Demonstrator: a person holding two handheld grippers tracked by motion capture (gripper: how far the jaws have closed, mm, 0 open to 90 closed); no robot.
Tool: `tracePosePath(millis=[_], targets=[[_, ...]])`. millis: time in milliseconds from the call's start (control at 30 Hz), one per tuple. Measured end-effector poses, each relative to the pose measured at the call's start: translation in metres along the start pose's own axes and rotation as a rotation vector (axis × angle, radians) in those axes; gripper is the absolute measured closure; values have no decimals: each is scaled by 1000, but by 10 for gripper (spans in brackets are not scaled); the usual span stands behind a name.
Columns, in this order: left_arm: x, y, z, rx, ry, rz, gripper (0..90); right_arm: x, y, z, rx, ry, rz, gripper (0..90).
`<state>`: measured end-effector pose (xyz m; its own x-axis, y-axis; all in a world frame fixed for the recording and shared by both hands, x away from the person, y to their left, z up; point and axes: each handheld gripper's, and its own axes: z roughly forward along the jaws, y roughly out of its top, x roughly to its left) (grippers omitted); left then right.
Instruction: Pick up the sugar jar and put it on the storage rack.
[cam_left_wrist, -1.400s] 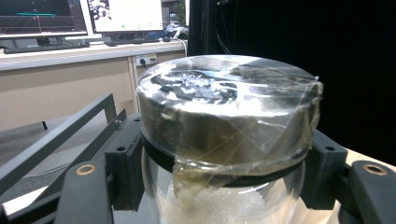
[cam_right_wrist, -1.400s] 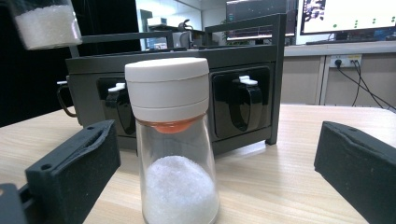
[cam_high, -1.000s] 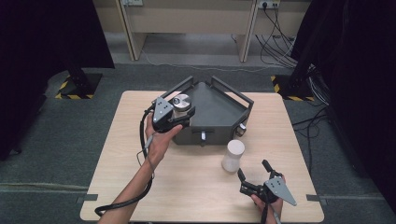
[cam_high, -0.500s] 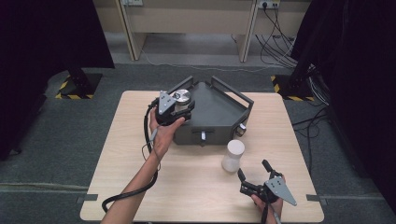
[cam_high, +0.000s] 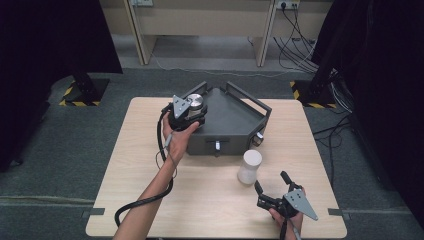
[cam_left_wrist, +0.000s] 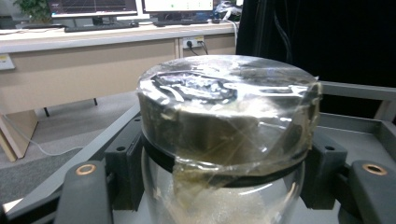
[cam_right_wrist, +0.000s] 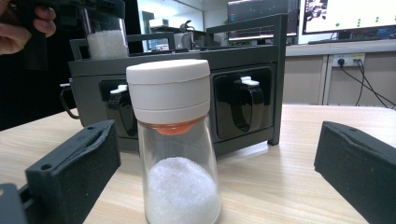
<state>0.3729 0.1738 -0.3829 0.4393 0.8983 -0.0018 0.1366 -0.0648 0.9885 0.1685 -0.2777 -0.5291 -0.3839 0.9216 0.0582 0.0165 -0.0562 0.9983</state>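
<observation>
Left tool (cam_high: 189, 114) clamps silver-lidded glass jar (cam_left_wrist: 226, 135) over rack (cam_high: 235, 117); right tool (cam_high: 275, 192) gapes near white-capped shaker (cam_high: 249, 166). Glass: slick, fragile; grip below lid.

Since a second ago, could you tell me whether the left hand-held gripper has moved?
Yes. The left hand-held gripper went forward, farther over the dark rack, carrying the glass jar.

A light wooden tabletop (cam_high: 150, 150) stands on grey carpet floor (cam_high: 65, 145); beyond it, a beige desk (cam_high: 200, 20), black trailing cables (cam_high: 300, 35) and dark curtains (cam_high: 50, 40)
</observation>
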Motion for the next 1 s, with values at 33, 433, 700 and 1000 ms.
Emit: tracePosePath(millis=[33, 433, 700, 1000], targets=[[0, 0, 1, 5, 4, 3, 309, 0, 0, 0, 0, 0, 1, 6], [-2, -8, 9, 21, 35, -9, 309, 0, 0, 0, 2, 7, -2, 6], [-4, -11, 10, 12, 41, 1, 308, 0, 0, 0, 2, 7, -1, 6], [-6, -15, 8, -5, 50, 12, 302, 1, 0, 0, 0, 5, -1, 6]])
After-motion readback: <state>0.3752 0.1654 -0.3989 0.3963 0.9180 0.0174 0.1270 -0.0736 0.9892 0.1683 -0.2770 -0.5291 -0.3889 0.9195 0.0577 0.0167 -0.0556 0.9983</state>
